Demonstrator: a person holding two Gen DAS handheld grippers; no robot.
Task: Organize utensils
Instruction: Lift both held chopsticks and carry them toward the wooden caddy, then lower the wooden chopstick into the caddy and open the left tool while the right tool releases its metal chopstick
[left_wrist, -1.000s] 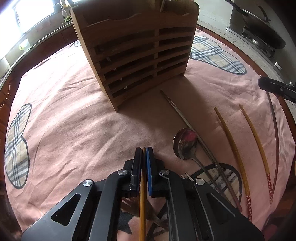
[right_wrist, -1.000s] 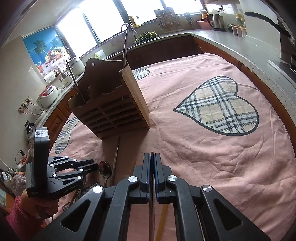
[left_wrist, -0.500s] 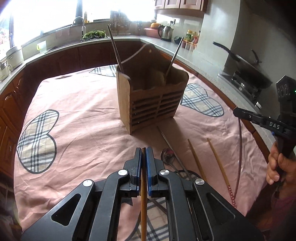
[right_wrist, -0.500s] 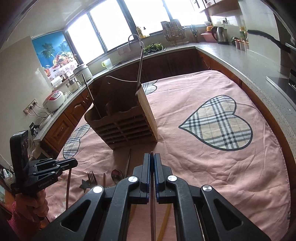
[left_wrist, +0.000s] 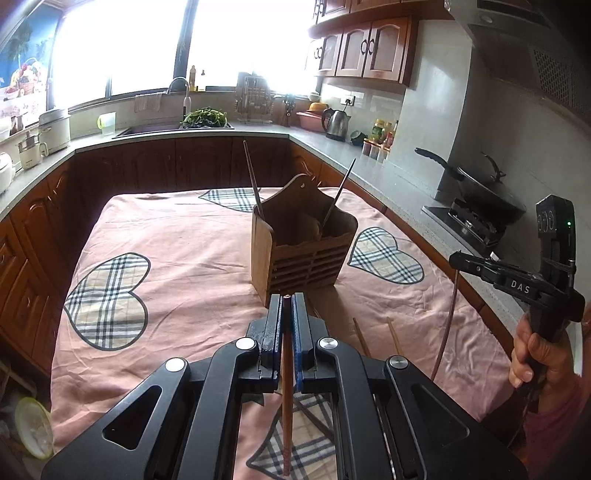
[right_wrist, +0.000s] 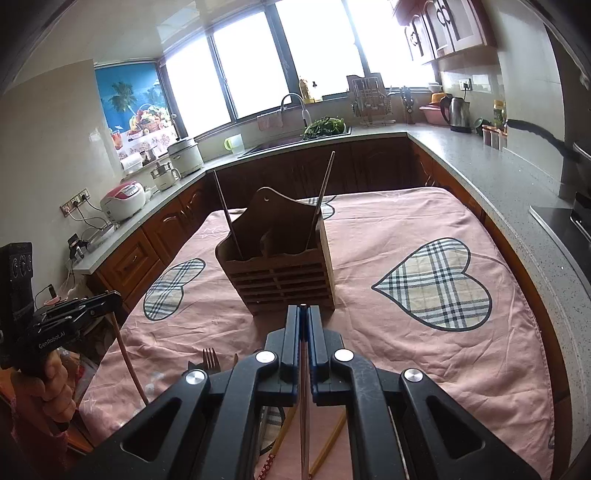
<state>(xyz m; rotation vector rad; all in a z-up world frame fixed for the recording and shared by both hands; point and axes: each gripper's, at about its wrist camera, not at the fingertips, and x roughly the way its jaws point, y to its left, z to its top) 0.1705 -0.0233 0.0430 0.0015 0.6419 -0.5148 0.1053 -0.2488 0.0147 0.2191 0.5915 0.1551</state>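
Note:
A wooden utensil holder (left_wrist: 303, 251) (right_wrist: 280, 273) stands in the middle of the pink-clothed table (left_wrist: 177, 258), with two chopsticks (left_wrist: 253, 181) (right_wrist: 323, 192) sticking up from it. My left gripper (left_wrist: 286, 297) is shut on a brown chopstick (left_wrist: 286, 387) that hangs down, lifted above the table in front of the holder. It also shows in the right wrist view (right_wrist: 110, 301). My right gripper (right_wrist: 303, 307) is shut on a dark chopstick (right_wrist: 303, 398) that hangs down; it also shows in the left wrist view (left_wrist: 456, 258).
Two yellow chopsticks (left_wrist: 393, 338) (right_wrist: 328, 443) and a fork (right_wrist: 210, 358) lie on the cloth near the front edge. Kitchen counters (left_wrist: 399, 184) run around the table, with a sink, a kettle (left_wrist: 336, 123) and a pan on the stove (left_wrist: 476, 184).
Both grippers have risen well above the table with their chopsticks, which now hang down. The holder looks farther away and lower in both views.

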